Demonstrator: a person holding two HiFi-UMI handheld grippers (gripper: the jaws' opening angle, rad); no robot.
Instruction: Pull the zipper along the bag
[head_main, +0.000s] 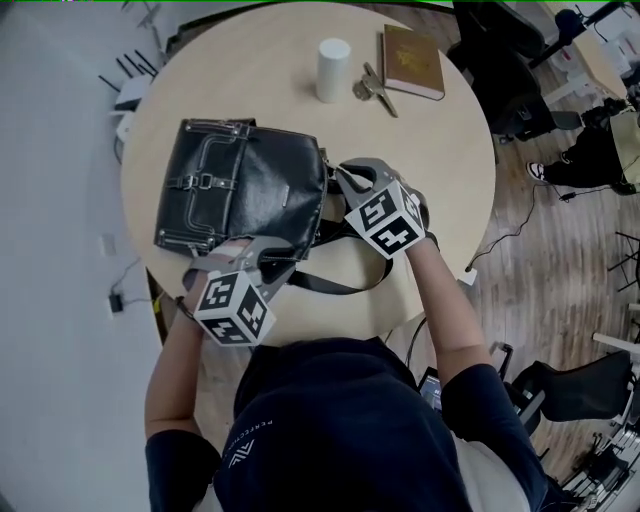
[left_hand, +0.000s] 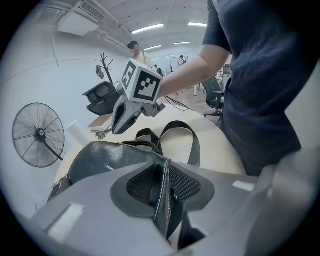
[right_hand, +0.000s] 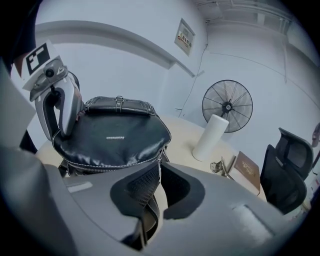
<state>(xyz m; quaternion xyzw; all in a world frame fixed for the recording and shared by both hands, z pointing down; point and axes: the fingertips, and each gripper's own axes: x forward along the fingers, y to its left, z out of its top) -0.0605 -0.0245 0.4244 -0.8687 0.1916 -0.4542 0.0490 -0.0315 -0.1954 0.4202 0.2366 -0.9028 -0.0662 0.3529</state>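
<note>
1. Round pale counter (head_main: 440, 150) on a wood floor (head_main: 530, 230), white wall along the left, dark office chair (head_main: 510, 80) off to the right.
2. Black bag (head_main: 245, 190) flat on the counter's left half, left end close to the rim, near corner just beside the near rim.
3. Left gripper (left_hand: 162, 180) at the bag's near corner: jaws part way apart, stitched edge (left_hand: 161, 200) of the bag standing up between them.
4. Right gripper (right_hand: 160, 175) at the bag's right corner: jaws narrow, pinching a thin black strip (right_hand: 150, 215) hanging from that corner.
5. Zipper (right_hand: 110, 164) along the bag's side, from one gripper to the other.
6. Long strap (head_main: 340, 285) looped on the counter between the grippers, almost at the near rim.
7. White tube (head_main: 333, 68), keys (head_main: 375, 90) and brown book (head_main: 412, 60) close together at the far side, well apart from the bag.
8. Bare counter right of the bag and between bag and tube: plenty of room there.
</note>
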